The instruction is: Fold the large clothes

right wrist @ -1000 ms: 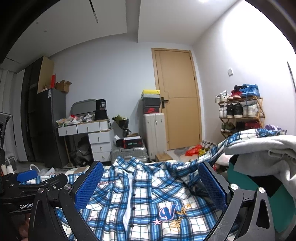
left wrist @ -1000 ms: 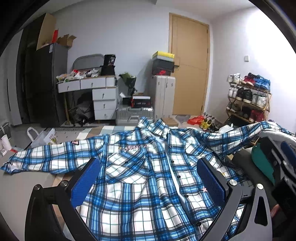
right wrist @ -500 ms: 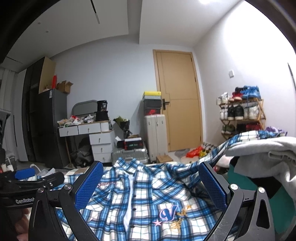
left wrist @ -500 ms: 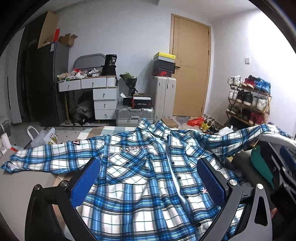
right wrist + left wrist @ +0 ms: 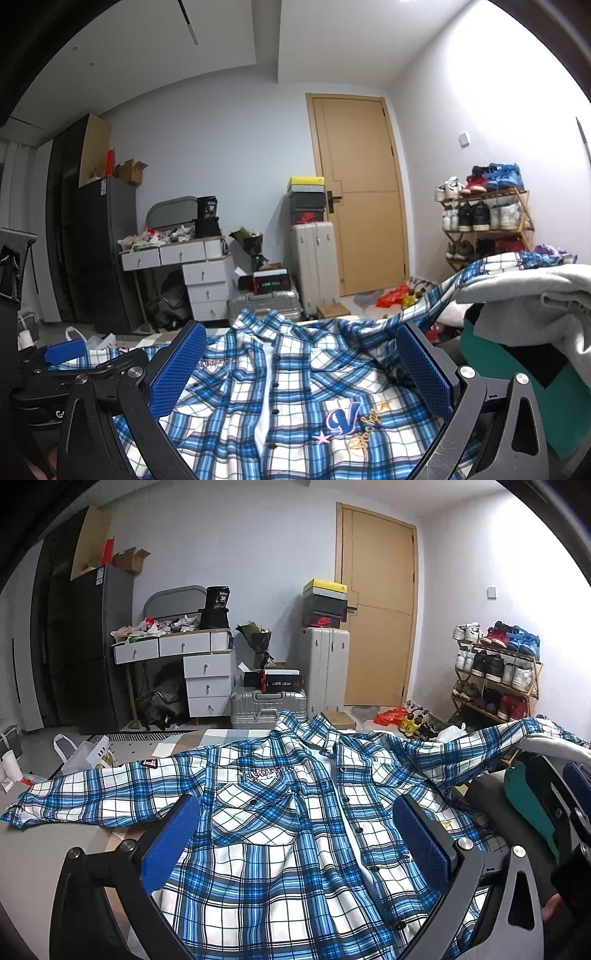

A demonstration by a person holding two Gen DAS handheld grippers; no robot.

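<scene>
A blue and white plaid shirt (image 5: 295, 823) lies spread front-up on the table, buttoned, collar at the far side, both sleeves stretched out. Its left sleeve (image 5: 96, 794) lies flat; its right sleeve (image 5: 491, 742) drapes over a pile at the right. The shirt also shows in the right wrist view (image 5: 295, 391). My left gripper (image 5: 295, 842) is open and empty above the shirt's lower front. My right gripper (image 5: 299, 365) is open and empty above the chest, near the embroidered V (image 5: 345, 419). The left gripper's body (image 5: 66, 373) shows at the left of the right wrist view.
A pile of grey cloth (image 5: 535, 291) and a green item (image 5: 517, 391) sits at the table's right. Bare grey table (image 5: 40, 853) shows at the left. Beyond stand drawers (image 5: 207, 679), suitcases (image 5: 325, 672), a shoe rack (image 5: 495, 675) and a door (image 5: 376, 609).
Both grippers tilted up slightly, so the shirt sits lower in both views. The shirt has not moved. Both grippers stay open.
</scene>
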